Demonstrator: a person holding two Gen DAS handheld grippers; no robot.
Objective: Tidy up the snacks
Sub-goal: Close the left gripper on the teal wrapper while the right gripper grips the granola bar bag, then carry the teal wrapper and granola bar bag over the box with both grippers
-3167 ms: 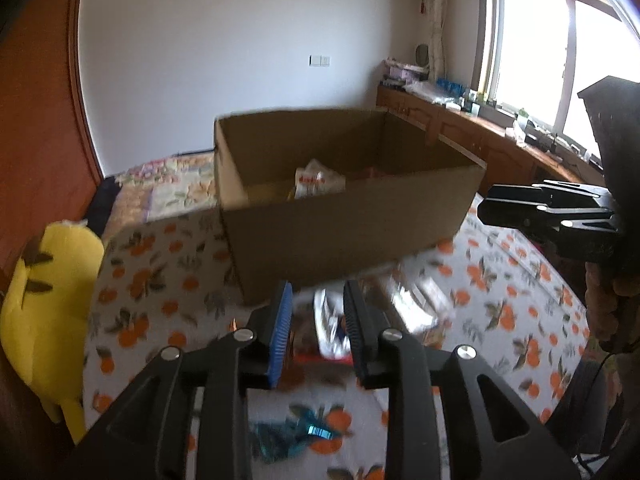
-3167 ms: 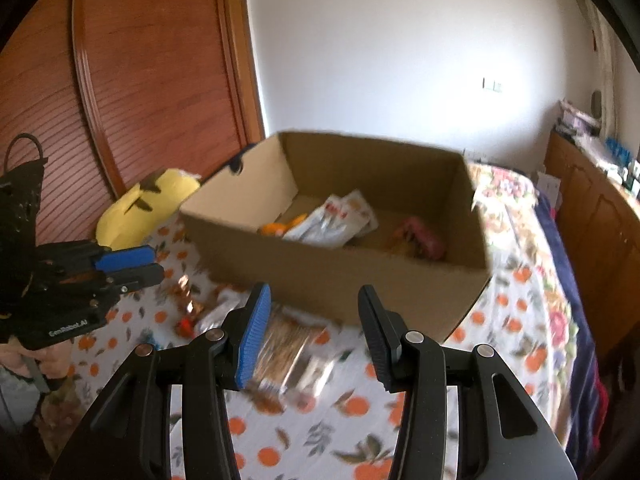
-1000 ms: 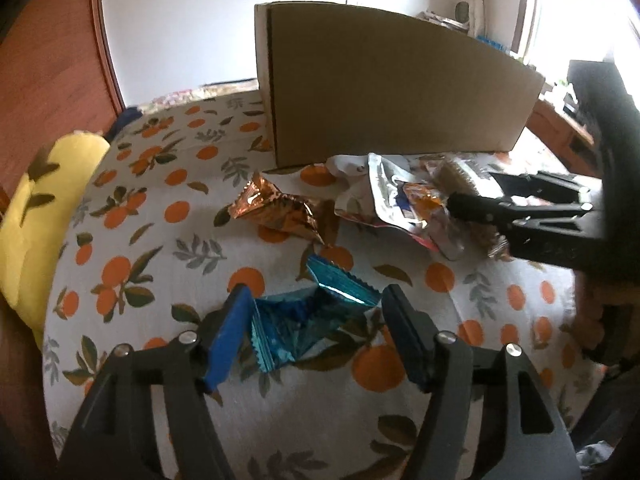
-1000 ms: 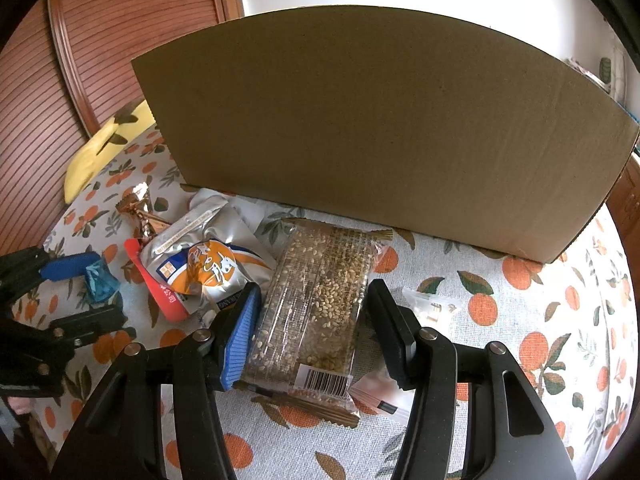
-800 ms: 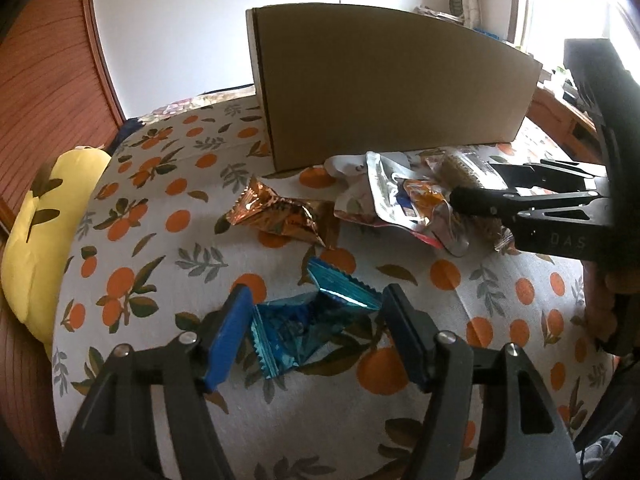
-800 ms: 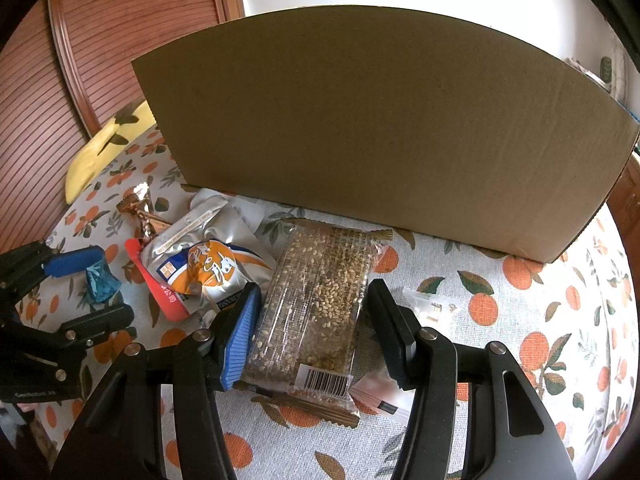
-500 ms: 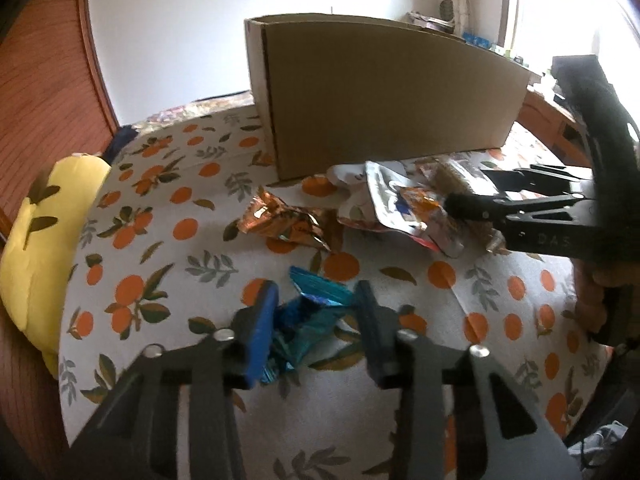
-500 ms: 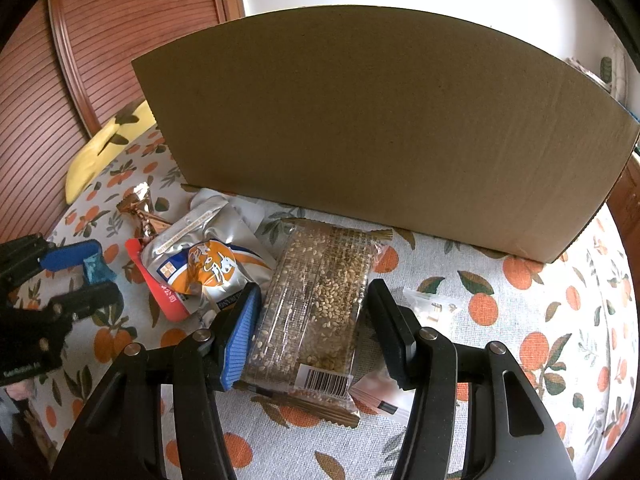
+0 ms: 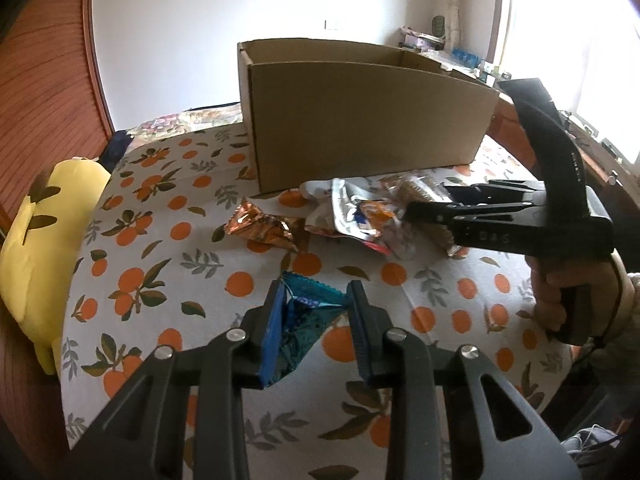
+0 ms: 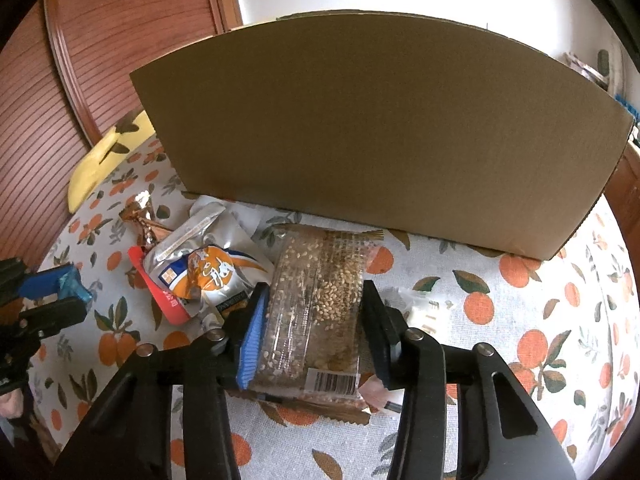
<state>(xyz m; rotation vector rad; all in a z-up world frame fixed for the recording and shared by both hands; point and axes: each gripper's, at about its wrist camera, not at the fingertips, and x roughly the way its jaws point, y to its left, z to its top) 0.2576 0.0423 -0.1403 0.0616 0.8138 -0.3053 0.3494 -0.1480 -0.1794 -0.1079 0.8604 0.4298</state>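
Observation:
My left gripper has its jaws closing, with the pads pressed on a crumpled blue foil snack packet held just above the orange-print tablecloth. From the right wrist view, that gripper and the blue packet are at the far left. My right gripper is low on the cloth. Its jaws are closing and its pads touch both long sides of a clear sesame bar packet. The open cardboard box stands just behind the snacks.
A silver and orange pouch lies on a red packet left of the sesame bar. A copper foil packet and a small white packet lie nearby. A yellow plush sits at the table's left edge.
The left jaws closed on the blue packet and lifted it a little off the cloth. The right jaws narrowed onto the sesame bar packet while that hand stayed in place.

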